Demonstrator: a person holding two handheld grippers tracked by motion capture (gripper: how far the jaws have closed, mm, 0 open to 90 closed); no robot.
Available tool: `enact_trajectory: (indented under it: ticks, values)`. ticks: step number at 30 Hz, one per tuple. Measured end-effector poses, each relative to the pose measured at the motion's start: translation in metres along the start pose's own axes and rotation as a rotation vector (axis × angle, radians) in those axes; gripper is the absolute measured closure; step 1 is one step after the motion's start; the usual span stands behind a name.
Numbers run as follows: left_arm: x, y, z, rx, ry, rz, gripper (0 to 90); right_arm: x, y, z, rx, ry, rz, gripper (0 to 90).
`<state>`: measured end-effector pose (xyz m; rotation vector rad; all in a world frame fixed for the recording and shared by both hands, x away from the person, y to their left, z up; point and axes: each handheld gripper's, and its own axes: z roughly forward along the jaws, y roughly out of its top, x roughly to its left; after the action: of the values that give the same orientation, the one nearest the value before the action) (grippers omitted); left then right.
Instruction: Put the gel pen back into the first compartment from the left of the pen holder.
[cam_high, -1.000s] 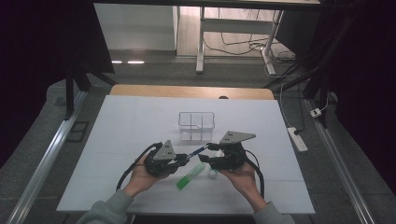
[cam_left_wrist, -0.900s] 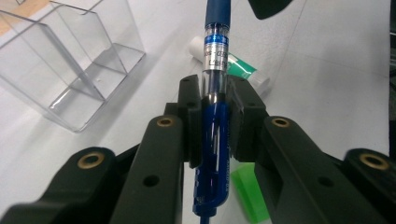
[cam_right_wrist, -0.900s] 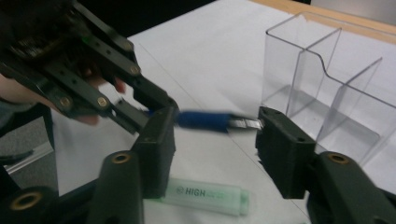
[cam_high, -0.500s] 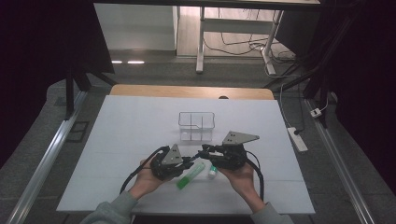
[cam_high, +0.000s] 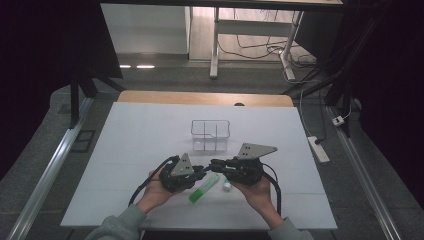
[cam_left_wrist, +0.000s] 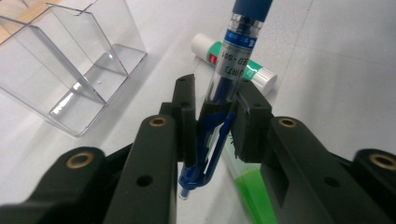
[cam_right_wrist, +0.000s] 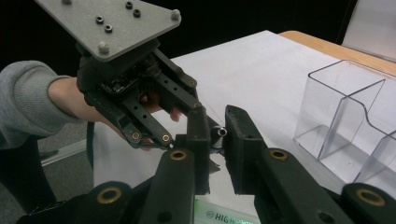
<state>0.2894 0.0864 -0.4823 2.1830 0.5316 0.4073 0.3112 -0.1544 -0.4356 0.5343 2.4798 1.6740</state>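
Pen (cam_left_wrist: 227, 81): blue, clear barrel w/ white printed label, dark blue grip section, blue clip at the end nearest the camera in the left gripper view. Held off the table (cam_high: 125, 145), between the two grippers, near the front edge at mid-width.

L gripper (cam_left_wrist: 212, 116): jaws clamped on the pen at its clip end; the barrel runs up and away from them. In the high view the L gripper (cam_high: 200, 172) points right, toward the R one.

R gripper (cam_right_wrist: 217, 135): jaws a little apart, w/ a small round dark tip (cam_right_wrist: 219, 132) showing in the gap. Cannot tell whether the pads touch it. High view: R gripper (cam_high: 216, 164) points left, its tips just beside those of the L gripper.

Other items:
- Green marker (cam_high: 204, 188) lies flat on the table below the grippers, slanted, near the front edge.
- Glue stick (cam_left_wrist: 233, 63), white w/ green label, lies just beside the marker; in the high view a small white item (cam_high: 227, 186) right of the marker.
- Clear box (cam_high: 210, 135) w/ dividers stands upright behind the grippers, toward mid-table; compartments look bare.

Room: wide bare surface left and right of the hands, and behind the box up to the far edge. Front edge close under the wrists. Wooden strip (cam_high: 200, 98) along the far edge.
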Motion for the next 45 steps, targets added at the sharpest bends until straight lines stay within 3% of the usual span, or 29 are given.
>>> enact_trajectory:
  ticks: [4,12,17,35,42,45]
  values:
    - [0.004,-0.002,-0.002,-0.01,0.008,-0.038,63.8,0.0,0.0,-0.002,0.0,-0.029,-0.019,80.2]
    - [0.012,-0.005,-0.009,-0.003,0.025,-0.12,45.5,-0.006,-0.001,-0.009,-0.017,-0.064,-0.012,80.2]
    - [0.015,-0.012,-0.017,0.006,0.036,-0.142,40.5,-0.008,0.0,-0.014,-0.03,-0.087,-0.017,80.2]
    - [0.022,-0.054,-0.052,0.04,0.086,-0.22,35.9,-0.012,0.004,-0.027,-0.063,-0.137,-0.028,80.1]
    - [0.024,-0.068,-0.066,0.036,0.112,-0.251,35.4,-0.015,0.004,-0.029,-0.067,-0.146,-0.022,80.1]
    - [0.023,-0.075,-0.072,0.012,0.103,-0.287,35.4,-0.016,0.006,-0.029,-0.07,-0.145,-0.024,80.1]
